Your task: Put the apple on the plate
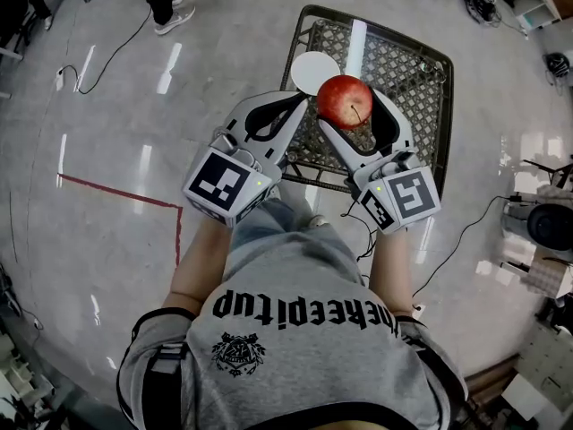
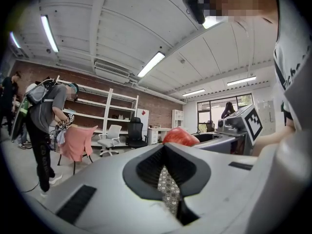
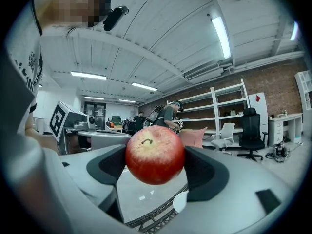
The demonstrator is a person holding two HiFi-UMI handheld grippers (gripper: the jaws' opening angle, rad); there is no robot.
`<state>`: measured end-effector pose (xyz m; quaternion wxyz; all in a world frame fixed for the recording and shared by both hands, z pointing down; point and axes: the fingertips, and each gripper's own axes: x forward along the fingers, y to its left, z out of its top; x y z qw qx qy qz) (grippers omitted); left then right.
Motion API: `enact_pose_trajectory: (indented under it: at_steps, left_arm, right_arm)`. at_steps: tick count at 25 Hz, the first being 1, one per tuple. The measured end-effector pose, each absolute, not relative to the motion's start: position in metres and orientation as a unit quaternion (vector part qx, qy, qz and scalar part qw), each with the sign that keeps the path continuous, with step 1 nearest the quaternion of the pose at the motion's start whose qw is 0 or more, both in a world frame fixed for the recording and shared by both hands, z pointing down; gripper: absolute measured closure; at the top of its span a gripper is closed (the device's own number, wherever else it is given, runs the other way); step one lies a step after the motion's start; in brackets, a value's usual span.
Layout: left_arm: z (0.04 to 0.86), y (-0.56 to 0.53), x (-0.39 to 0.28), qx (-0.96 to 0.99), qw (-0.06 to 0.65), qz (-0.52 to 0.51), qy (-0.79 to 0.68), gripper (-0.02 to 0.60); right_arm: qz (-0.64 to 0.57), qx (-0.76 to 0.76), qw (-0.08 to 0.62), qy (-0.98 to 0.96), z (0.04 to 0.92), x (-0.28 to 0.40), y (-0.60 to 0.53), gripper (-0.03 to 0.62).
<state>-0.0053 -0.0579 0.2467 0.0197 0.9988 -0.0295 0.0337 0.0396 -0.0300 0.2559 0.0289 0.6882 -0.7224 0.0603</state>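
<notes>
Grey T-shirt (image 1: pixel 295 348) with black lettering and crest; left gripper (image 1: pixel 303 102) and right gripper (image 1: pixel 347 106): pale grey, black pads, black-and-white marker cubes (image 1: pixel 222 184).

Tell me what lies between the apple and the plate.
Nothing. In the right gripper view the apple, held in the right gripper, hangs clear of the plate, with only air between them.

A wire table (image 1: pixel 407 70) with a criss-cross top stands on a shiny grey floor (image 1: pixel 107 133). A red line (image 1: pixel 116 191) is stuck on the floor. Far off, a person (image 2: pixel 46 116) bends over beside a pink cloth (image 2: pixel 75 141), near a white chair (image 2: pixel 111 134), a black chair (image 2: pixel 135 133) and tall shelves (image 2: pixel 97 104) by a brick wall (image 2: pixel 58 74)
</notes>
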Motion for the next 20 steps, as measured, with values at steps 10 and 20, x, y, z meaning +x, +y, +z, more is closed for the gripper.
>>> enact_pose_trajectory:
  at_steps: [10, 20]
  left_arm:
    - [0.246, -0.073, -0.009, 0.999, 0.019, 0.036, 0.009, 0.569]
    - [0.262, -0.079, -0.011, 0.999, 0.026, 0.036, 0.014, 0.569]
  right_arm:
    - [0.061, 0.717, 0.026, -0.694, 0.251, 0.034, -0.040, 0.209]
    - [0.065, 0.724, 0.029, -0.686, 0.262, 0.036, -0.045, 0.209]
